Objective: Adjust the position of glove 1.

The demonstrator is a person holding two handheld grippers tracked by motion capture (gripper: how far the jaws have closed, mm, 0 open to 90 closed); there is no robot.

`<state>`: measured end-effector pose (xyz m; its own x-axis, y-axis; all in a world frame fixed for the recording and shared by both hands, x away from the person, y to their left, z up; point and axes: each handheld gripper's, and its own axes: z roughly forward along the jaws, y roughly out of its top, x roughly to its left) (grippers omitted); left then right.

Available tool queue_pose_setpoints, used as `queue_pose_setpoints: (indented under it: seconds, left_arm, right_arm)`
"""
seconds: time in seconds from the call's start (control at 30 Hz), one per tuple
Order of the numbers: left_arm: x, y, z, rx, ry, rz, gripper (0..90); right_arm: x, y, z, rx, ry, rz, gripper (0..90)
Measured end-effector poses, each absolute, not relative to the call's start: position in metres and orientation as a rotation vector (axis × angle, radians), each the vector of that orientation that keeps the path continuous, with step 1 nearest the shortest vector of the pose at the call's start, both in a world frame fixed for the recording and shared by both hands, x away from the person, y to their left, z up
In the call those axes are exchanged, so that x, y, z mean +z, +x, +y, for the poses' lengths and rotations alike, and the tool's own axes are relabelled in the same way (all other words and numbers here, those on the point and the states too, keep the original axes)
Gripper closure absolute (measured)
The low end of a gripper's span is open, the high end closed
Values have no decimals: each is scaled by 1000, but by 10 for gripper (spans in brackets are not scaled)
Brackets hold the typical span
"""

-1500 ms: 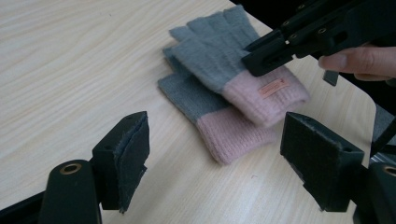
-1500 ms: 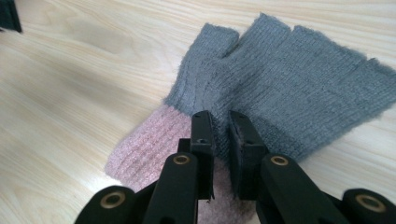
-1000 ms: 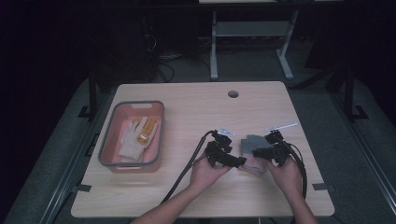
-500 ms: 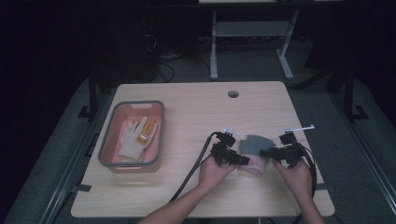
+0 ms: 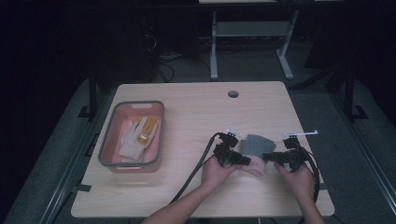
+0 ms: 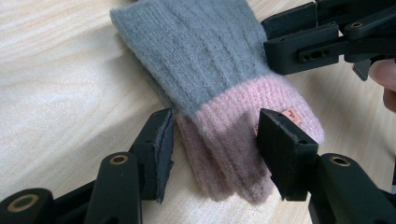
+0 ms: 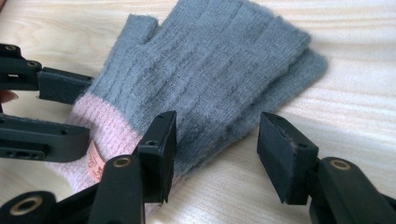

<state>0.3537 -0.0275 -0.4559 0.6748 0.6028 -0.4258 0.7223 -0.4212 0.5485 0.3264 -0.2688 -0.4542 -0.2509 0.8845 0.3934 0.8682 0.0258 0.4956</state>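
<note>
A knitted fingerless glove, grey with a pink cuff, lies flat on the wooden table near its front right. My left gripper comes in from the left. Its jaws have just been closing and stand astride the pink cuff, close on both sides, without squeezing it. My right gripper faces it from the right. Its jaws have just been opening and stand apart over the grey side edge of the glove, one pad above the knit, the other above bare wood.
A red bin with a grey rim stands at the table's left and holds a white and yellow work glove. A cable hole sits at the back middle. A black cable trails off the front edge.
Both hands have shifted a little to the right and toward the near edge, lower over the glove. The right jaws stand wider than before; the left jaws have narrowed around the cuff.
</note>
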Motion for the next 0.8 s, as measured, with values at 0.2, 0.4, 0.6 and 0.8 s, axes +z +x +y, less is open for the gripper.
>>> queue_pose_setpoints:
  seconds: [0.2,0.4,0.6,0.8]
  left_arm:
    - [-458,356,-27,-216,2162,1043,383]
    - [-462,359,-27,-314,2118,1058,477]
    - [-463,361,-26,-341,2107,1056,546]
    - [-462,361,-25,-350,2091,1044,641]
  right_arm:
    - [-461,326,-270,1098,1940,2208,505]
    - [-462,326,-267,1093,1938,2198,596]
    - [-465,327,-268,1134,1943,2199,674]
    - [-469,327,-271,1199,1953,2195,759]
